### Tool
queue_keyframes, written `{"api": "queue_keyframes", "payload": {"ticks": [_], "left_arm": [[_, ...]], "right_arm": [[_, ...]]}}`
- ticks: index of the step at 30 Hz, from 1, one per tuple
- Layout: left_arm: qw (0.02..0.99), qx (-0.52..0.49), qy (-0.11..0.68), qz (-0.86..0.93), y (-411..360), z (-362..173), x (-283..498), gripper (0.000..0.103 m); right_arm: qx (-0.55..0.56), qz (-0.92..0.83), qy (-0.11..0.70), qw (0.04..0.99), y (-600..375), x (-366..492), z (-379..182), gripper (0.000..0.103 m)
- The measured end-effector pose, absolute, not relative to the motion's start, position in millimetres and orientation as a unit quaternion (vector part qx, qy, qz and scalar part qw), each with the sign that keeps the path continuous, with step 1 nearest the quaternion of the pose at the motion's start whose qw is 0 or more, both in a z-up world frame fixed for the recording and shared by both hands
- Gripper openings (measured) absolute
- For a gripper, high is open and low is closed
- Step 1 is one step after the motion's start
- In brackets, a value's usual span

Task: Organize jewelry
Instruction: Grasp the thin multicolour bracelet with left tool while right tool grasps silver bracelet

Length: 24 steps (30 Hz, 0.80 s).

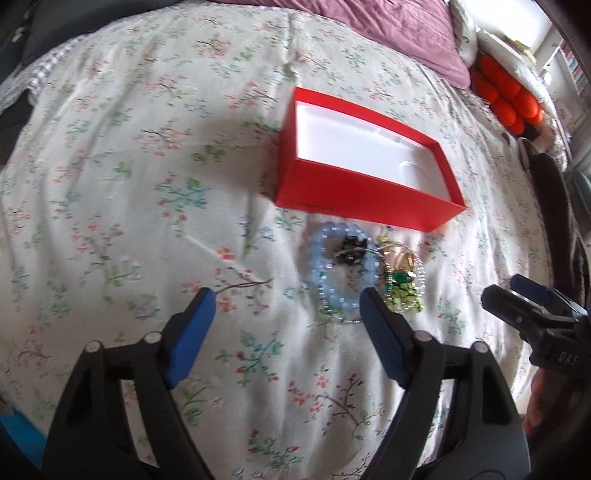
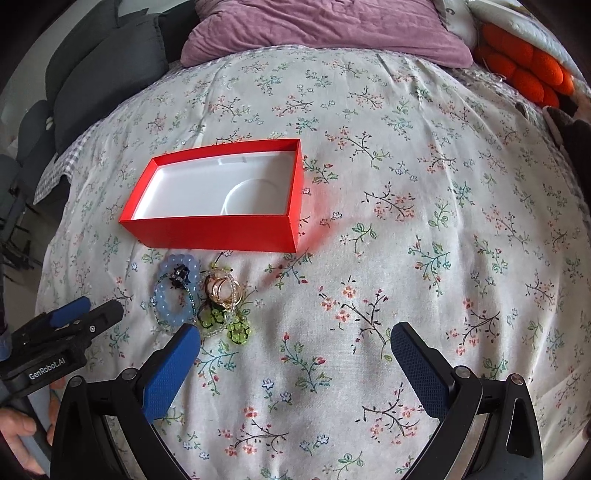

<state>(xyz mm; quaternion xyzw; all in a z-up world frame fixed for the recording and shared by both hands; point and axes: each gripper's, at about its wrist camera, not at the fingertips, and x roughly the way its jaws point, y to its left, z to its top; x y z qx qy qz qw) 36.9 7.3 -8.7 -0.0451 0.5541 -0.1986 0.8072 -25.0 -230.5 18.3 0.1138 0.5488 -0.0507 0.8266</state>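
An open red box [image 1: 354,192] [image 2: 218,232] with a white, empty inside lies on the floral bedsheet. Just in front of it is a small heap of jewelry: a pale blue bead bracelet [image 1: 332,284] [image 2: 173,306], a black piece [image 1: 352,249] [image 2: 180,275], gold rings [image 1: 400,258] [image 2: 221,290] and green bead pieces [image 1: 400,293] [image 2: 238,330]. My left gripper [image 1: 286,301] is open and empty, its right fingertip beside the blue bracelet. My right gripper [image 2: 295,338] is open and empty, its left fingertip close to the heap.
A purple pillow [image 2: 325,29] and orange knitted cushion [image 2: 524,66] lie at the bed's far end. Dark cushions [image 2: 96,70] sit far left. The floral sheet [image 2: 424,240] spreads right of the box.
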Motion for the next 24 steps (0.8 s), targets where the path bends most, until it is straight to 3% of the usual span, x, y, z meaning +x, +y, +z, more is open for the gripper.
{"api": "queue_keyframes", "payload": {"ticks": [5,10,17,24], "left_arm": [[0.788,-0.020,0.570,-0.233,-12.6,-26.8,37.3,0.049],[0.785,0.005,0.575,-0.232,-19.0,-37.1,38.2,0.036],[0.795,0.010,0.562,-0.228,-23.8,-34.5,39.9,0.006],[0.801,0.001,0.555,-0.223,-17.7,-25.5,36.6,0.003]], "right_arm": [[0.119,-0.041,0.559,0.819,-234.5,-18.6,12.0,0.103],[0.121,-0.039,0.566,0.814,-238.9,-16.2,8.2,0.103],[0.125,-0.040,0.574,0.809,-244.2,-13.8,3.4,0.103],[0.124,-0.041,0.576,0.807,-247.5,-11.1,1.4,0.103]]}}
